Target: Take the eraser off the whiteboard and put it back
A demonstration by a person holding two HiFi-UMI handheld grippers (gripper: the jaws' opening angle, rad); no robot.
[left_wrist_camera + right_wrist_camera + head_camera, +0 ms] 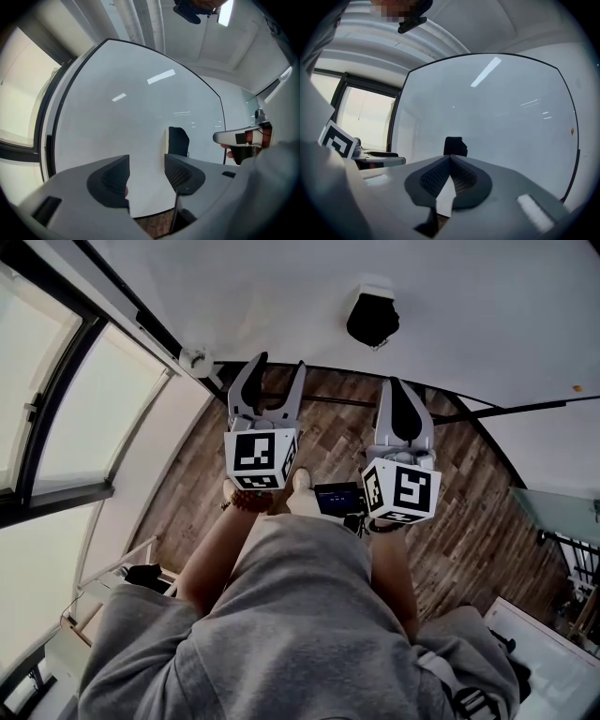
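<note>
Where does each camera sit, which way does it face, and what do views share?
Head view: on the person's head, looking steeply down over a grey sweater at the left gripper, the right gripper, floor and whiteboard.
Left gripper view: on that gripper, facing the whiteboard past open jaws; right gripper at right.
Right gripper view: on that gripper, facing the whiteboard past shut jaws.
Shared: all three show the eraser on the whiteboard.

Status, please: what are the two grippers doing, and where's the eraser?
Left gripper open, empty. Right gripper shut, empty. Eraser on whiteboard, ahead, untouched. Nothing in between.
</note>
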